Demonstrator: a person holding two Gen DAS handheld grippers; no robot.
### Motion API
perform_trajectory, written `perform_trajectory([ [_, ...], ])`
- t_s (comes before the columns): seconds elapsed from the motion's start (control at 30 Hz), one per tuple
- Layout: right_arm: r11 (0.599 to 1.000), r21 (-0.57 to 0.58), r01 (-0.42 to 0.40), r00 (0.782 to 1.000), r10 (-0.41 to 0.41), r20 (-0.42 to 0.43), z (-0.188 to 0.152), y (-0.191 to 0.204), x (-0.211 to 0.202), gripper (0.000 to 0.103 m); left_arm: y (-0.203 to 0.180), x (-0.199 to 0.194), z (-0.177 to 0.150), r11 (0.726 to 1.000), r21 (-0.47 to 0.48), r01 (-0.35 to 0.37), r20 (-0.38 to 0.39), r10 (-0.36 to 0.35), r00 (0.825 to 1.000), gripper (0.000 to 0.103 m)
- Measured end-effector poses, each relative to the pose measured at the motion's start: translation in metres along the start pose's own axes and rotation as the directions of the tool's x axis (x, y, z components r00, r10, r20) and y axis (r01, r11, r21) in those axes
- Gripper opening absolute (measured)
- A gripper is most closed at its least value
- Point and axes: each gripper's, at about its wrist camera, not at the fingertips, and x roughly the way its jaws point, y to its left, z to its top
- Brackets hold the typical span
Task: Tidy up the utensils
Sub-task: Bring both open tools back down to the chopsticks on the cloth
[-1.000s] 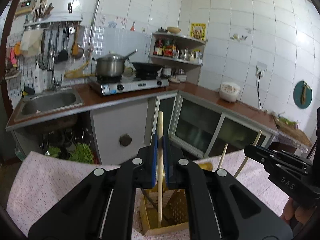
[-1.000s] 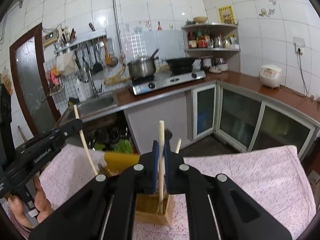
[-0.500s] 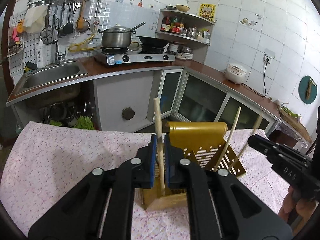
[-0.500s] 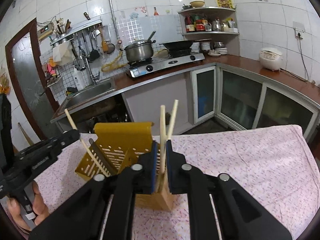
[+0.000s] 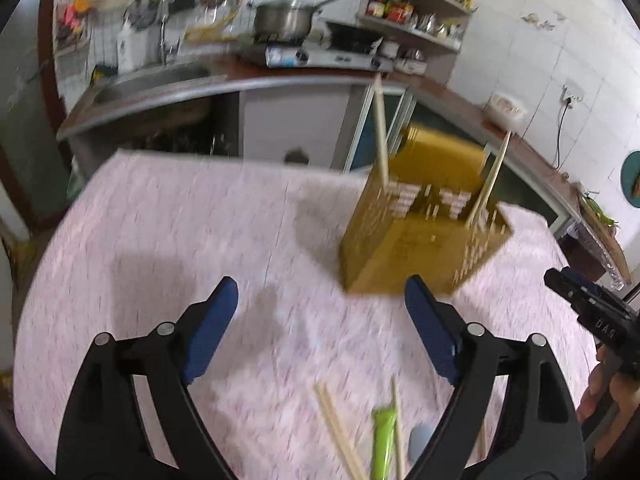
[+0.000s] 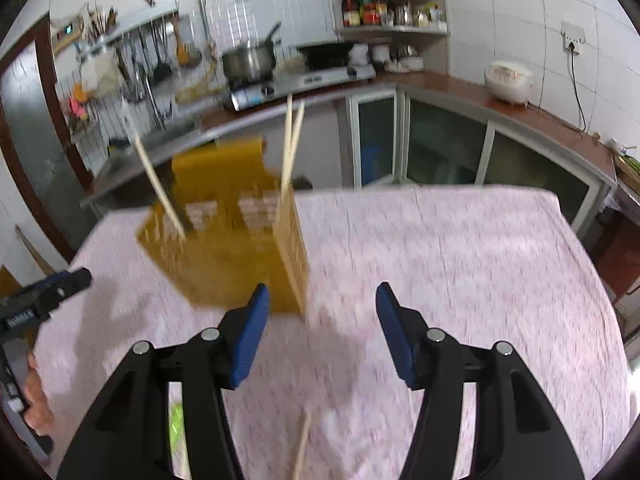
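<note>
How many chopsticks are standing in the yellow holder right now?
3 in the holder: one chopstick leans at its left side, and a crossed pair stands at its right corner. Blur may hide others.

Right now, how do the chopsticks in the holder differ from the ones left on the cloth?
The chopsticks in the yellow holder stand upright, tips inside: one at its left, one leaning at its right. The loose chopsticks lie flat on the tablecloth beside a green wrapper. All look like pale wood.

1. A steel pot (image 6: 249,62) sits on the gas stove (image 6: 300,82).
2. A white rice cooker (image 6: 509,81) rests on the counter.
3. Bottles crowd the corner shelf (image 6: 394,28).
</note>
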Motion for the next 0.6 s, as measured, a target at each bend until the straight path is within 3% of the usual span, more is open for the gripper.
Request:
perform_trajectory([
  [0.17, 0.999, -0.029, 0.015, 0.997, -0.018, -0.077, -0.042, 0.001, 0.009, 0.055, 0.018, 0.009, -0.041, 0.998, -0.051, -0.048, -0.082, 0.043, 0.996, 0.091],
  [0.33, 1.000, -0.023, 0.020, 0.989, -0.023, -0.143, -0.075, -0.001, 0.016, 0.056, 0.019, 0.019, -0.073, 0.998, -0.021, -0.066, -0.153, 0.062, 0.986, 0.096],
  [0.6, 0.999, -0.032, 0.021, 0.975, -0.028, -0.221, -0.103, 0.000, 0.022, 0.070, 0.010, 0.032, -0.103, 0.997, 0.035, -0.074, -0.260, 0.081, 0.962, 0.098],
])
